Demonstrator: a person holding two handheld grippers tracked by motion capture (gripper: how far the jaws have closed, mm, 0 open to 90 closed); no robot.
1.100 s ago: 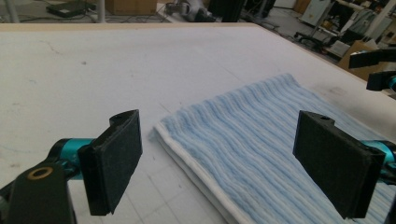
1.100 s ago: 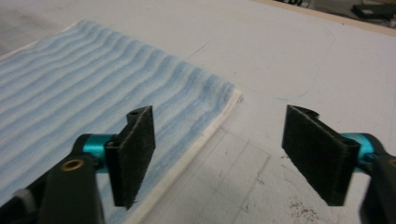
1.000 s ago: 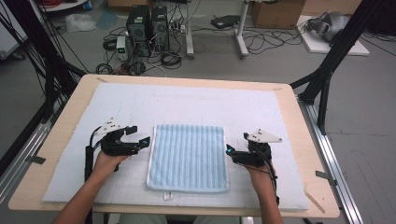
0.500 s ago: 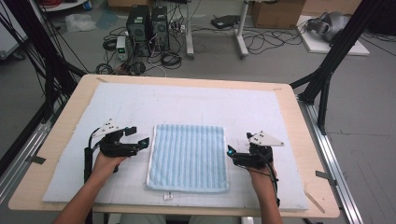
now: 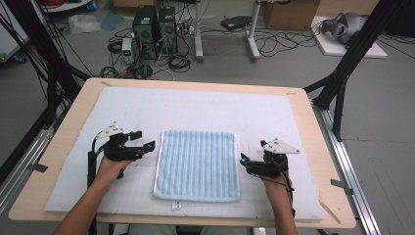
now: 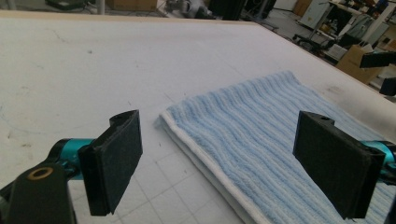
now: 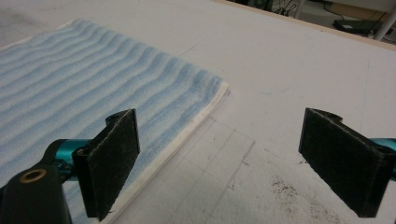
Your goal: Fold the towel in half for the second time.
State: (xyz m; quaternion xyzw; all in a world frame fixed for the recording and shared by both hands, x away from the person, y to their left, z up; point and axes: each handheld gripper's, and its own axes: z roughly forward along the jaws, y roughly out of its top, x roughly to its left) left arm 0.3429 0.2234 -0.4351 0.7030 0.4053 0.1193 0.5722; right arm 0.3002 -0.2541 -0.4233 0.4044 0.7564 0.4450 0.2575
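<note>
Between wide-open, empty jaws, each gripper frames a side edge of the folded blue towel (image 5: 196, 165): left gripper (image 5: 145, 144) at its left, right gripper (image 5: 243, 161) at its right. It lies flat, centre-near on the white mat (image 5: 205, 110). Slide a jaw beneath each edge before closing.

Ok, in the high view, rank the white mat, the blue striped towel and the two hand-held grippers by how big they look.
1. White mat
2. Blue striped towel
3. Left hand-held gripper and right hand-held gripper: they look about alike, so no ranking between them.
</note>
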